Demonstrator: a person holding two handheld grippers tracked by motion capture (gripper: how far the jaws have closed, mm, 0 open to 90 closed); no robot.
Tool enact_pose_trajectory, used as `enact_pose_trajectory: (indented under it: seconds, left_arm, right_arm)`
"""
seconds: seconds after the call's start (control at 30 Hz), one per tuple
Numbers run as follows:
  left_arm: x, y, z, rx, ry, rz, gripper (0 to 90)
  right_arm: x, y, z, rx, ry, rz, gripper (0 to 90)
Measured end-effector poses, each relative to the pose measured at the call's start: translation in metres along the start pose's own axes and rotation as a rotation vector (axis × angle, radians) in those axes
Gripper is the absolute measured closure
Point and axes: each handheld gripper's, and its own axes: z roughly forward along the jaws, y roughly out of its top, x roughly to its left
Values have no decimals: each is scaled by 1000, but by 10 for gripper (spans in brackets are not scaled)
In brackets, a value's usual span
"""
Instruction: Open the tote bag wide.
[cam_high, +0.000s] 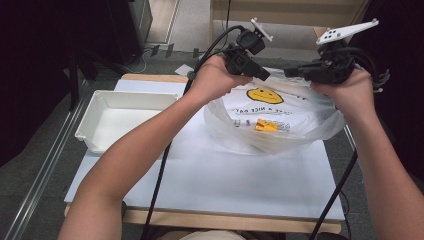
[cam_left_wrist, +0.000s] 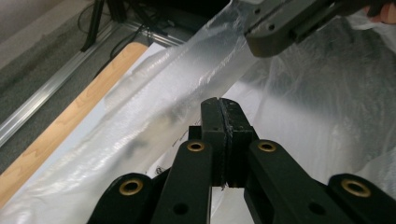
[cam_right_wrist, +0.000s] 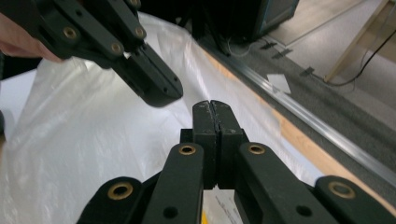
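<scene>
The left gripper (cam_high: 264, 75) has its jaws pressed together on the rim of the clear plastic bag with a yellow smiley face print (cam_high: 265, 96), which hangs below it over the white tabletop (cam_high: 210, 175). Just beside it, the right gripper (cam_high: 291, 73) is likewise clamped on the same rim. A white rectangular plastic tray (cam_high: 95, 114) sits well apart, off the left gripper's side.

Clear plastic bag (cam_high: 280, 125), yellow smiley print
</scene>
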Motion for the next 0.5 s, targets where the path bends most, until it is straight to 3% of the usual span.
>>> enact_pose_trajectory:
  seconds: [0.2,0.5]
  left_arm:
    - [3,-12,15,15,17,-5,900]
    - [8,-24,33,30,36,-14,897]
  right_arm:
    - [-2,-20,13,33,-4,4,900]
    - [4,-35,28,88,-13,7,900]
